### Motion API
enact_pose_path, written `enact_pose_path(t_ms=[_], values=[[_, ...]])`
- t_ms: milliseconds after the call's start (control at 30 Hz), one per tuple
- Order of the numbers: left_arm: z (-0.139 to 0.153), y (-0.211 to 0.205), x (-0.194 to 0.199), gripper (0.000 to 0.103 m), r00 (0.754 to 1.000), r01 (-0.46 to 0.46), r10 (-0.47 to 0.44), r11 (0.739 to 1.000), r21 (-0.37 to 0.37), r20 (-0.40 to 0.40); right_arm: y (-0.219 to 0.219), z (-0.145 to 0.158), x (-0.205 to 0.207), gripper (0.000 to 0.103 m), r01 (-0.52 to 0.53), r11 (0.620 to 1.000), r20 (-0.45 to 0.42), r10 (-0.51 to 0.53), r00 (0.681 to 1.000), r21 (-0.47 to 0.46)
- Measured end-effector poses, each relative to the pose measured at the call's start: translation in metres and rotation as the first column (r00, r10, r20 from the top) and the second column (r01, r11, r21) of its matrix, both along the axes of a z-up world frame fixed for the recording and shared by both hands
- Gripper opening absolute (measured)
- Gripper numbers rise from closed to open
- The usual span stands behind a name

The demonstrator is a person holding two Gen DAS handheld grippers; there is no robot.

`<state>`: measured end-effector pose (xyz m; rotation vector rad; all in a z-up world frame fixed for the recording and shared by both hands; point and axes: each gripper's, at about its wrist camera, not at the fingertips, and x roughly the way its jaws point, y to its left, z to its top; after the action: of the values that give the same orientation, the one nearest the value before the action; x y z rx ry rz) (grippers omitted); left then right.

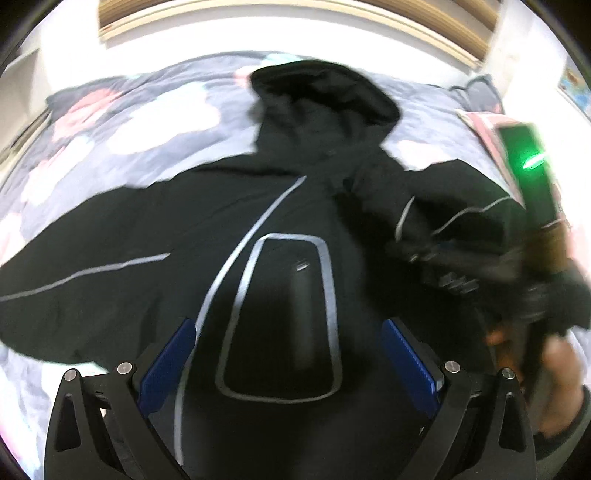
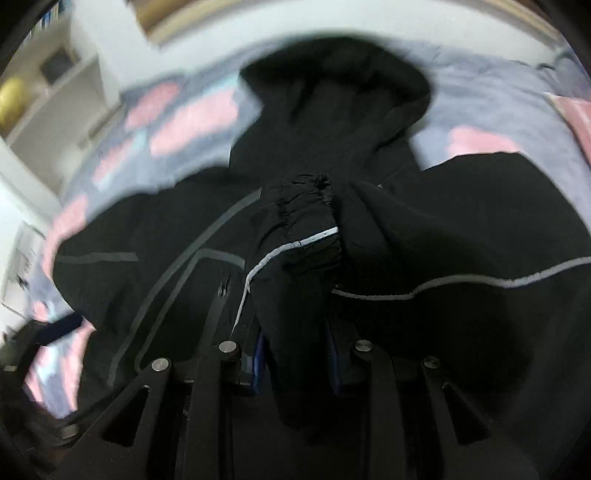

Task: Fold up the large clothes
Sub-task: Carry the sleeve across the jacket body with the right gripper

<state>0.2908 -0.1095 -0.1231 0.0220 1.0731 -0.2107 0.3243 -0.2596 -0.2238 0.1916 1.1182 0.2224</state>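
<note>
A large black hooded jacket (image 1: 207, 229) with grey reflective piping lies spread on a bed, hood (image 1: 325, 92) toward the headboard. My left gripper (image 1: 288, 332) is open and empty, hovering over the jacket's back panel outlined in grey. My right gripper (image 2: 295, 354) is shut on the jacket's right sleeve (image 2: 295, 236), whose elastic cuff stands bunched up above the fingers, held over the jacket body (image 2: 461, 229). In the left wrist view the right gripper (image 1: 532, 280) appears at the right edge with the sleeve, blurred, with a green light on it.
The bed has a grey-blue quilt (image 1: 129, 122) with pink and white patches. A wooden headboard (image 1: 258, 14) is at the far end. A pink item (image 1: 487, 133) lies at the bed's right. White shelves (image 2: 48, 92) stand to the left.
</note>
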Motion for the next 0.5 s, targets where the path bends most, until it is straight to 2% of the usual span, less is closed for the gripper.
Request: enact_pose_path(t_ms=[67, 133, 200, 267, 367, 500], values=[[-0.005, 0.012, 0.001, 0.1, 1.0, -0.025, 0.025, 1.0, -0.001, -0.011, 0.016, -0.027, 0.011, 0.034, -0.009, 0.999, -0.047, 0.007, 0.999, -0.048], [-0.008, 0.024, -0.001, 0.1, 0.999, -0.037, 0.037, 0.999, 0.003, -0.016, 0.026, -0.038, 0.011, 0.037, -0.003, 0.997, -0.03, 0.001, 1.0, -0.077], [-0.01, 0.029, -0.003, 0.1, 0.999, -0.039, 0.039, 0.999, 0.002, -0.018, 0.026, -0.036, 0.011, 0.057, -0.024, 0.999, -0.021, 0.023, 1.0, -0.033], [-0.01, 0.033, -0.004, 0.1, 0.999, -0.038, 0.037, 0.999, -0.017, -0.022, 0.02, -0.025, 0.008, 0.058, -0.041, 0.999, -0.032, 0.042, 0.999, 0.031], [-0.006, 0.03, 0.001, 0.1, 1.0, -0.028, 0.027, 0.997, -0.066, -0.016, 0.006, 0.011, -0.016, 0.058, -0.049, 0.998, 0.03, 0.047, 0.998, 0.051], [-0.006, 0.007, 0.022, 0.101, 0.999, 0.032, -0.034, 0.986, -0.163, -0.008, -0.039, 0.052, -0.057, 0.061, 0.019, 0.998, 0.107, -0.026, 0.994, 0.062]])
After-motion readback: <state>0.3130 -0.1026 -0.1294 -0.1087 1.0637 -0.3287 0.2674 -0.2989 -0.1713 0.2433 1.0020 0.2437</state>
